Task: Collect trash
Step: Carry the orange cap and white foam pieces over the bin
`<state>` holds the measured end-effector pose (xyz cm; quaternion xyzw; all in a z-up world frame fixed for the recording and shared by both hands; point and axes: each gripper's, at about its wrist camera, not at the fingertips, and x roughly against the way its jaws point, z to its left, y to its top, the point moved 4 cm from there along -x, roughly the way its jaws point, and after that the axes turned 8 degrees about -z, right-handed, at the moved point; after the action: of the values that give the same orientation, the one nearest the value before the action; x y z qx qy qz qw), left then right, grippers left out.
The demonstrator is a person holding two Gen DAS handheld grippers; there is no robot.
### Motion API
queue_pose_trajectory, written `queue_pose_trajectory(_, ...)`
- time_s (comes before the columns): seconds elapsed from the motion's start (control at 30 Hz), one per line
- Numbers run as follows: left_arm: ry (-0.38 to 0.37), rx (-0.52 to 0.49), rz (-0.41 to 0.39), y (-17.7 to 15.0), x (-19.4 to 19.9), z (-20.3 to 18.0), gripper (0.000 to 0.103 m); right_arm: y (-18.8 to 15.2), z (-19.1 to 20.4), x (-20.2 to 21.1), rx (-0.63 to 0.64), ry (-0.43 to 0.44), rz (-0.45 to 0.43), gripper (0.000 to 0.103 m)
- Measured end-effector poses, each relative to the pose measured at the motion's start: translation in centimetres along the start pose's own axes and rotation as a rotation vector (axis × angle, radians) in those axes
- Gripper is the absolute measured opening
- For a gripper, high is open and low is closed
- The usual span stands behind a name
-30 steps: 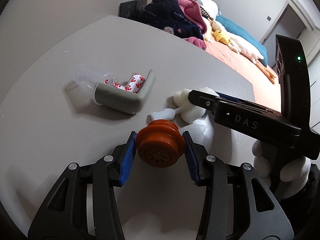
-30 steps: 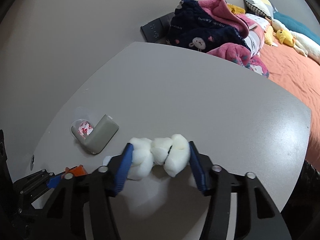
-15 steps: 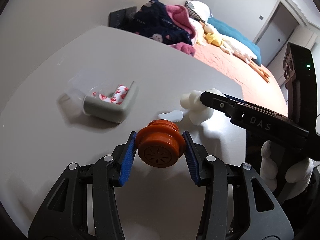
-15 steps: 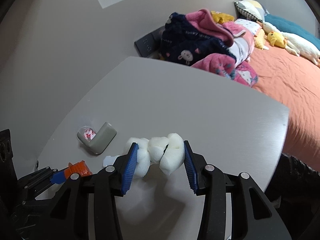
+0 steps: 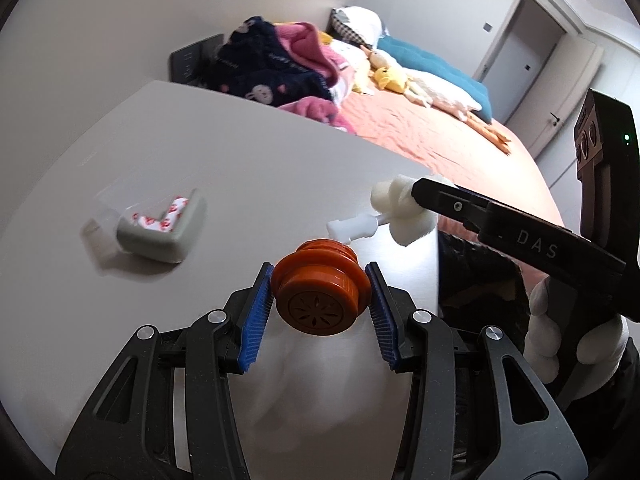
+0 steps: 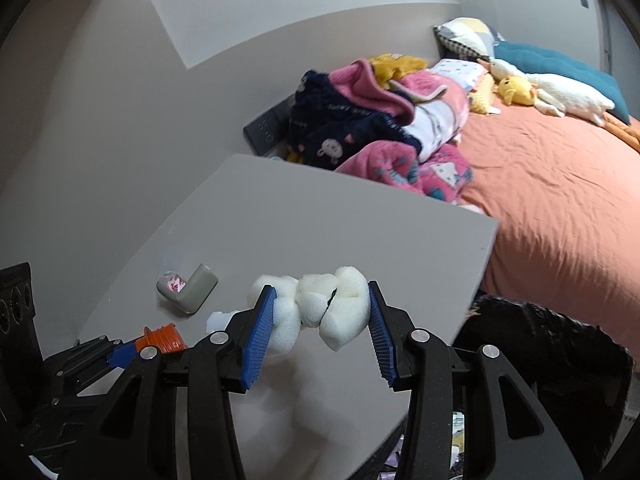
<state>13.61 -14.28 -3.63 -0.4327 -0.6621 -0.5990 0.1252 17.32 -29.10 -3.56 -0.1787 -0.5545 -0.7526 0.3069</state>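
Note:
My left gripper [image 5: 320, 300] is shut on an orange ribbed cap [image 5: 320, 296], held above the grey table [image 5: 240, 160]. The same orange cap [image 6: 162, 338] shows at the lower left of the right wrist view. My right gripper [image 6: 322, 316] is shut on a clump of white foam pieces [image 6: 320, 304], lifted off the table. In the left wrist view that white foam [image 5: 400, 208] hangs near the table's right edge, with a small white plastic piece [image 5: 352, 226] sticking out of it. A grey corner guard [image 5: 160, 224] with red-and-white tape lies on the table to the left.
A clear plastic wrapper [image 5: 104, 204] sits under the corner guard. Beyond the table is a bed with an orange sheet [image 6: 540, 200], piled clothes [image 6: 360, 120] and plush toys [image 6: 540, 96]. A dark bag [image 6: 540, 352] lies below the table's right edge. A gloved hand [image 5: 560, 344] holds the right gripper.
Both grippers have risen and drawn back from the table with their loads. The corner guard now looks farther off, and more of the bed and the dark bag shows.

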Motion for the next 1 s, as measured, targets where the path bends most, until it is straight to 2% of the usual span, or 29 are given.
queue_pose_trajectory(0.53,-0.100,-0.105,-0.002,0.1,-0.2,-6.2,0.045,-0.2,-5.2,5.9,-0.080,-0.091,-0.084,0.048)
queue_pose_trajectory(1.0,-0.167,-0.164,0.006,-0.7,0.0,-10.1,0.045,-1.4,-8.3,10.1,-0.126,-0.156,-0.131,0.048)
